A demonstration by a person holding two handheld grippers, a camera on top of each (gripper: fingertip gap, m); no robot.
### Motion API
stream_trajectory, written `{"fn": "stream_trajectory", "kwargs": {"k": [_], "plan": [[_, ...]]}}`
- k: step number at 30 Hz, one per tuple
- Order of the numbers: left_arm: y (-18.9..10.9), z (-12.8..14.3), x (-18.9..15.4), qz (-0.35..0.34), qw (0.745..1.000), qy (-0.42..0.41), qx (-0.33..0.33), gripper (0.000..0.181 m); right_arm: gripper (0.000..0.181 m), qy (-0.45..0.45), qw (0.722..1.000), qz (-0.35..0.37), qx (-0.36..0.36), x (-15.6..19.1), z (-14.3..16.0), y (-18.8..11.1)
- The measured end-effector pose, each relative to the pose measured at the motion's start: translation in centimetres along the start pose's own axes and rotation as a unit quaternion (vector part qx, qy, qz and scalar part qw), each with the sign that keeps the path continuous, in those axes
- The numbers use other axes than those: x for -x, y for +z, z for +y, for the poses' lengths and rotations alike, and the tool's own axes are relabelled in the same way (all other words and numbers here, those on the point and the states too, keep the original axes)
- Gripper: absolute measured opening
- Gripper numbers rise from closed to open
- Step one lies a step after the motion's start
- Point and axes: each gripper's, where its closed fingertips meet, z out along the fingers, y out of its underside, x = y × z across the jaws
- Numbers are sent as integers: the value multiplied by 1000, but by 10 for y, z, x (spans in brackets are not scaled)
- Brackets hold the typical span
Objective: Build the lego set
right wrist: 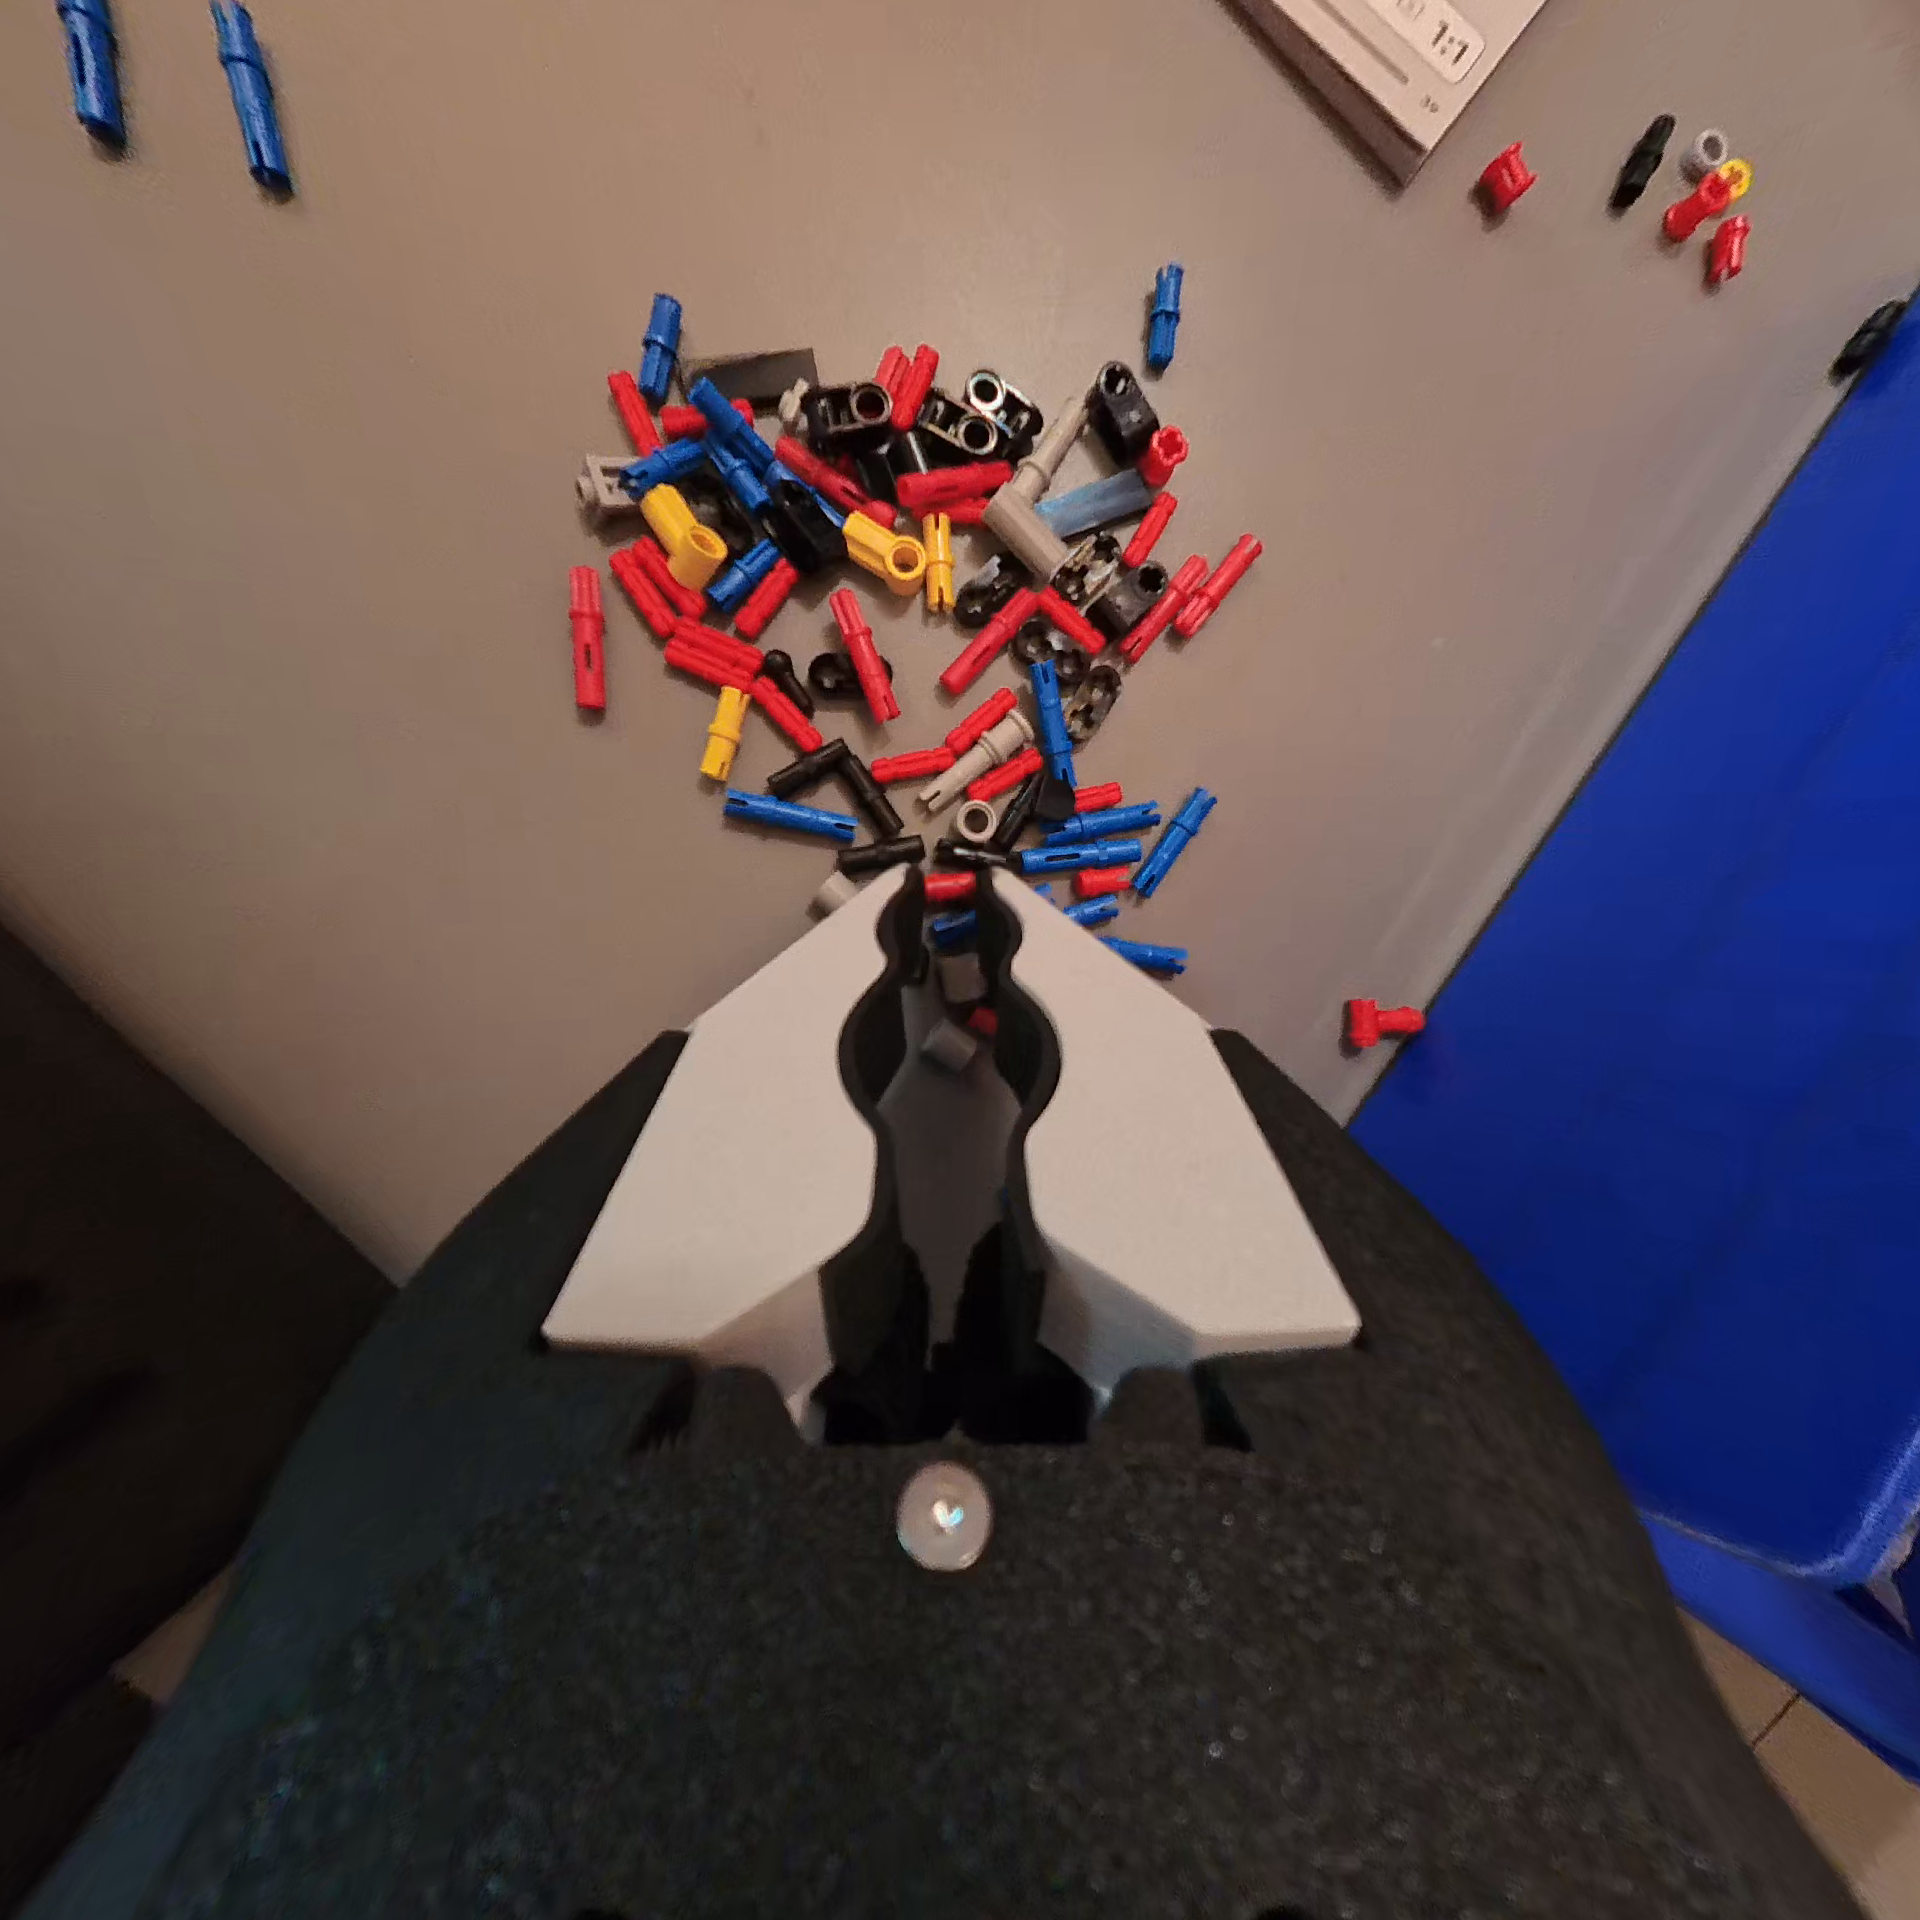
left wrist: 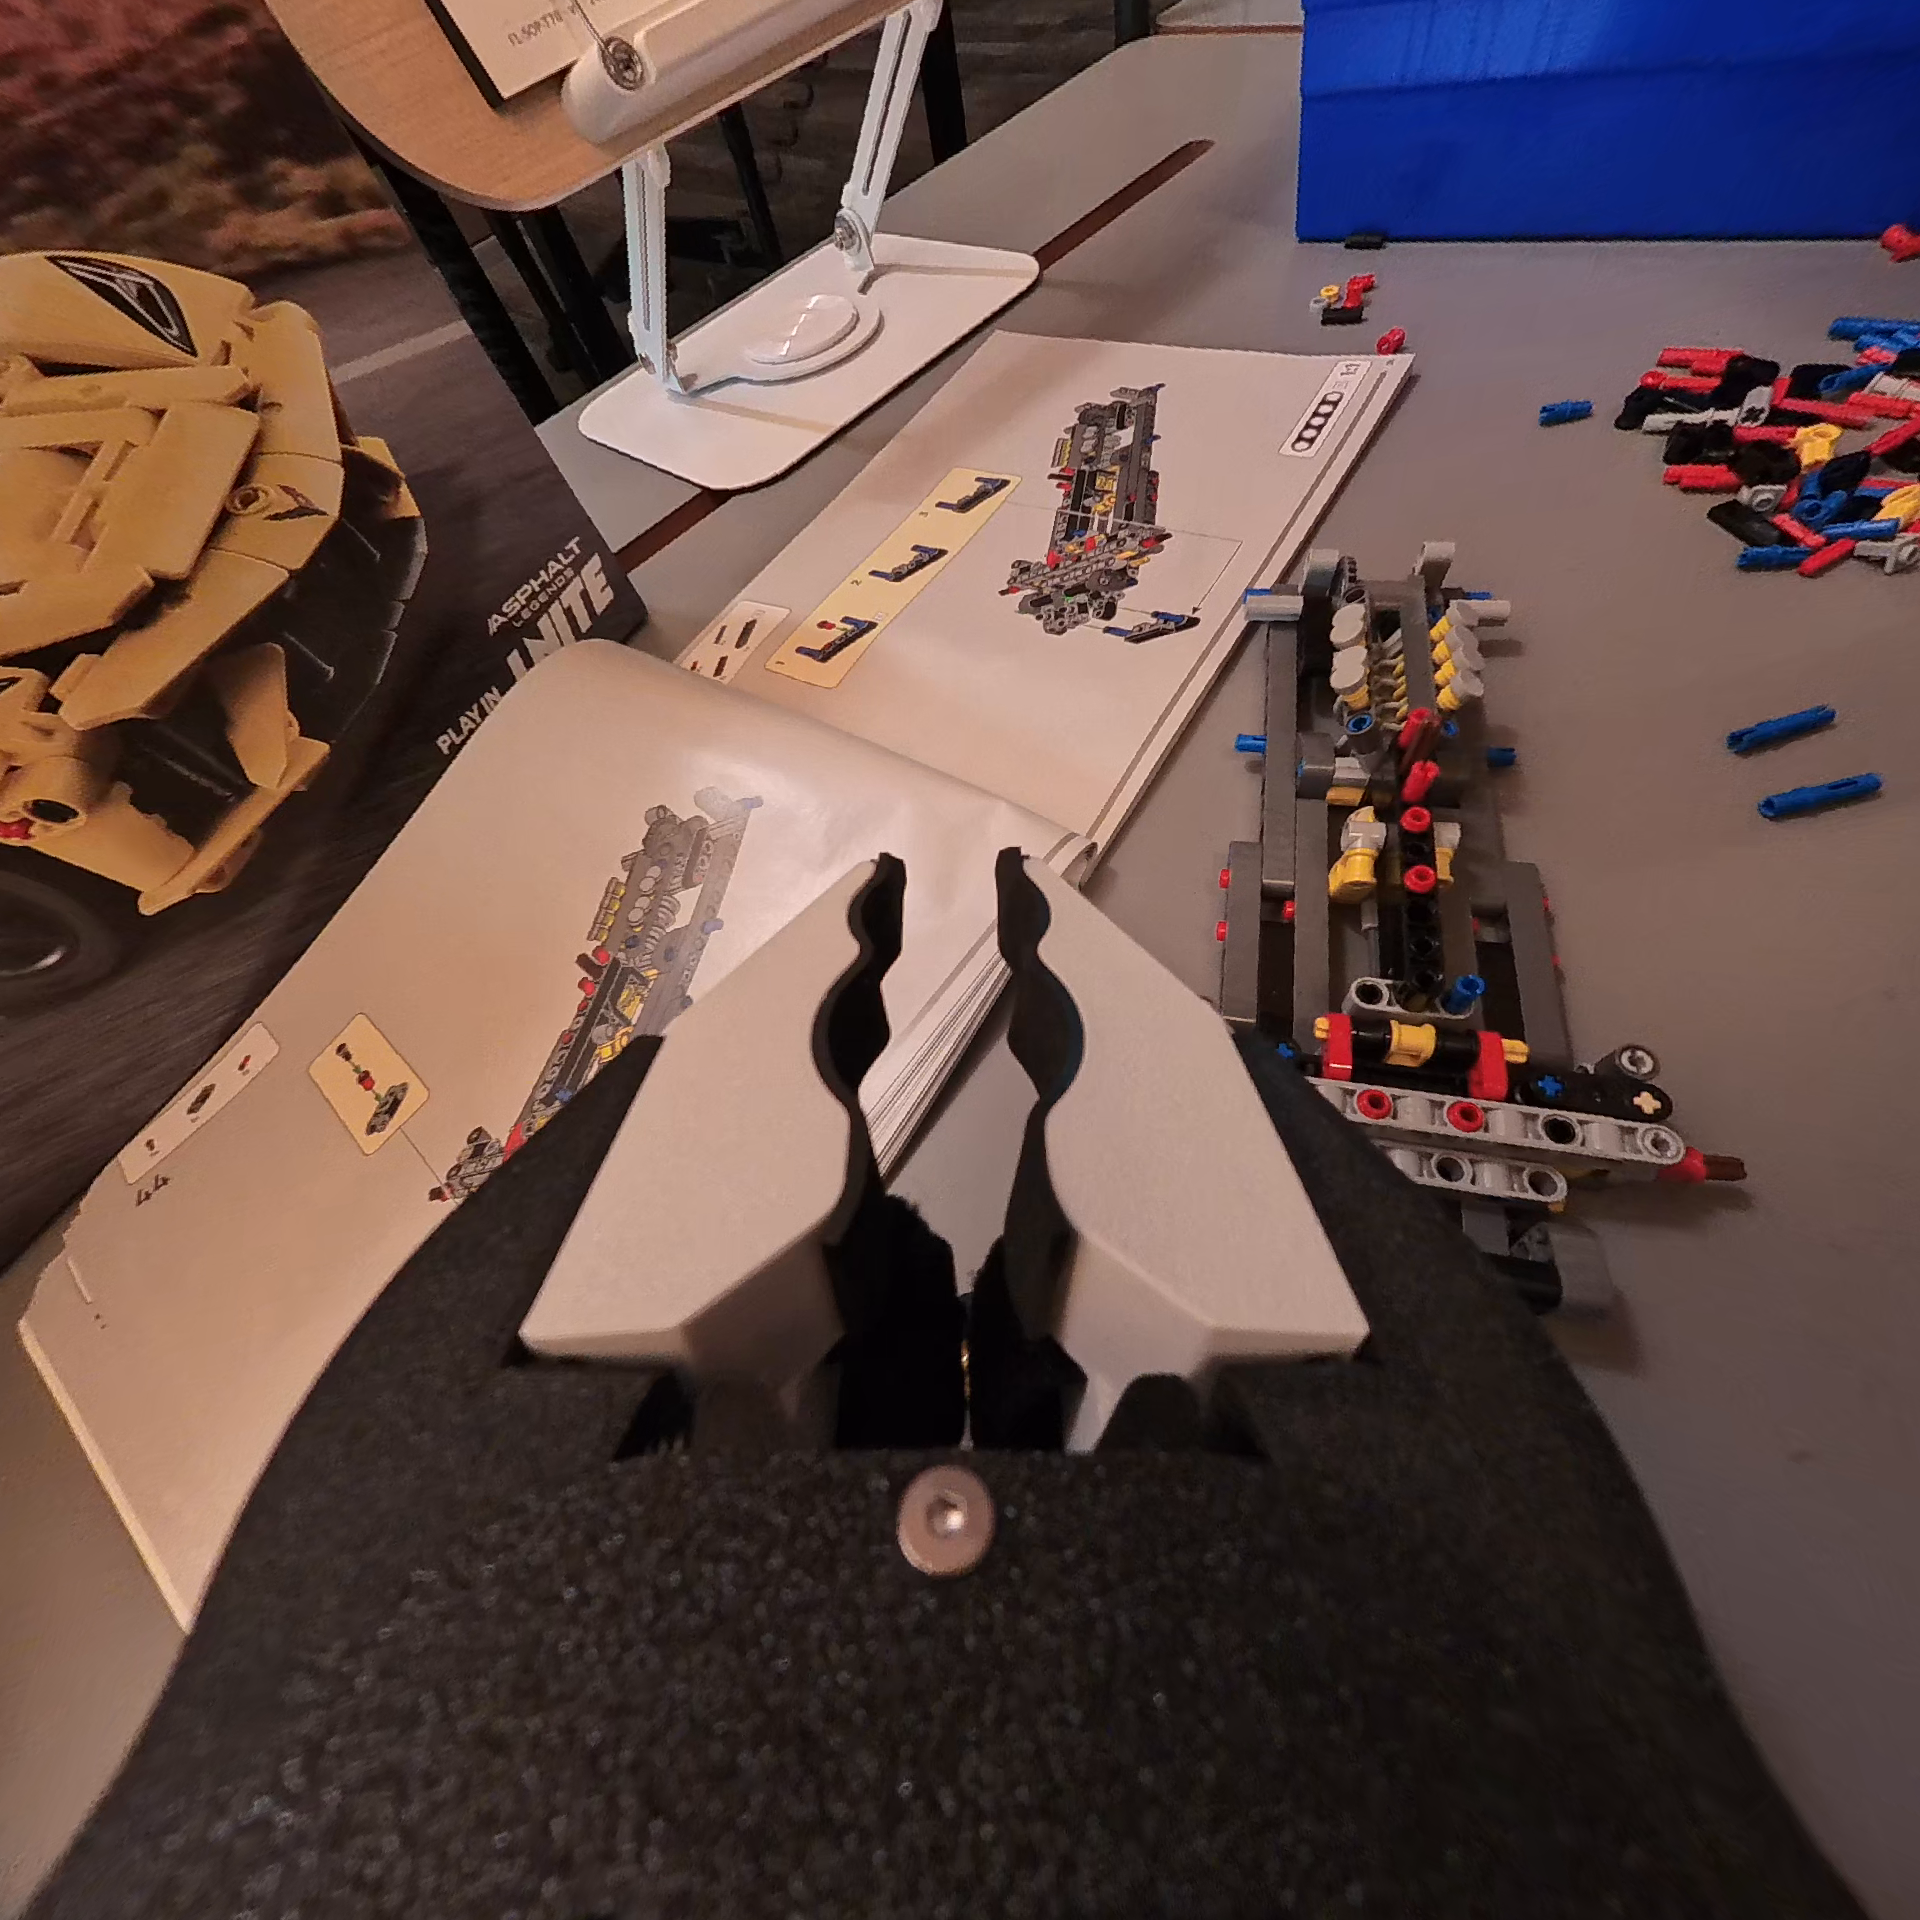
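- Now the right gripper, jaws narrowly apart and empty, hangs at the near edge of the loose pieces, apparently picking a part.
- Left gripper, narrowly open, empty, hovers over the manual.
- Farther right lies the half-built frame; next, close on one pin.

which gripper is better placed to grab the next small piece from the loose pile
Right, most likely. The right gripper is open with its tips at the near edge of the pile of loose pieces. The left gripper, also open, hangs over the instruction booklet, beside the half-built frame.
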Motion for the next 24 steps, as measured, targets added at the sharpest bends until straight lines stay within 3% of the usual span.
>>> {"fn": "stream_trajectory", "kwargs": {"k": [3, 7, 13, 18, 20, 24], "plan": [[0, 0, 0, 0, 1000, 1, 0, 16, 8, -7, 999, 11, -37, 6, -22, -8], [1, 0, -1, 1, 1000, 1, 1, 16, 8, 18, 987, -90, -135, 65, -84, -5], [-1, -1, 0, 1, 1000, 0, -2, 16, 9, -1, 978, -146, -149, 120, -106, 25], [0, 0, -2, 2, 1000, 4, 1, 16, 9, -22, 983, -129, -133, 122, -101, 35], [0, 0, -2, 2, 1000, 3, 1, 16, 21, -10, 978, -140, -153, 120, -99, 34], [0, 1, -1, 0, 1000, 2, 1, 16, 21, 74, 976, -101, -179, 78, -77, 6]]}}
